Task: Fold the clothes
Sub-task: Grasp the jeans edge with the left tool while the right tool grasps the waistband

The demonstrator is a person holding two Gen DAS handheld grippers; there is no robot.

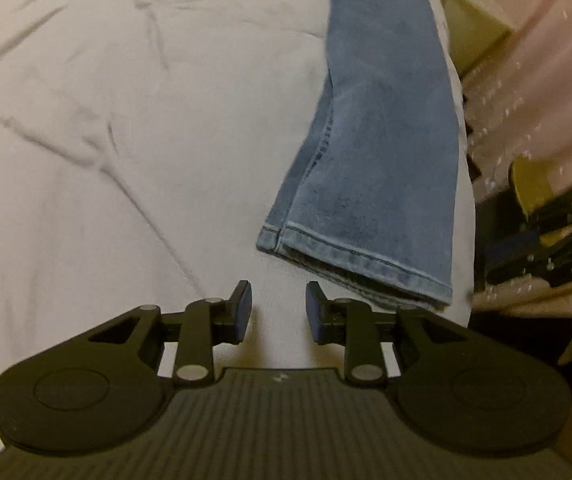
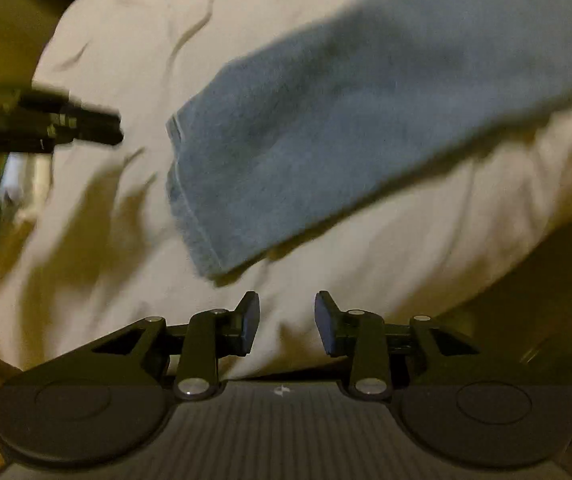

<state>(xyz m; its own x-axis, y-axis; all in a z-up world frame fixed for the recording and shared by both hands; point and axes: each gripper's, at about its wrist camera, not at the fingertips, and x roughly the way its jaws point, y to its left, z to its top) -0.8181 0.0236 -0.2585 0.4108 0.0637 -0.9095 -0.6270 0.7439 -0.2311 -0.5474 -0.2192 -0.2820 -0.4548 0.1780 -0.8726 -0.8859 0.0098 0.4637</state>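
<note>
Light-blue denim jeans (image 1: 370,152) lie stretched flat on the wrinkled white bedsheet (image 1: 125,120); in the left wrist view they run from the hem at 5 o'clock up toward 12 o'clock. The legs appear laid one on the other, two hem layers showing at the cuff (image 1: 350,264). The waist end is out of frame.

Left tool (image 1: 278,308): fingers spread, nothing between them, hovering over the sheet just short of the hem, which sits at its 1 o'clock. Right tool (image 2: 287,320): fingers spread, empty, the hem (image 2: 189,196) at its 11 o'clock. The right view is motion-blurred.

Judgement: step in hand is an approach to the hem end, the jeans looking halved lengthwise. A crosswise fold would call for each tool to pinch one hem corner through both layers.
</note>
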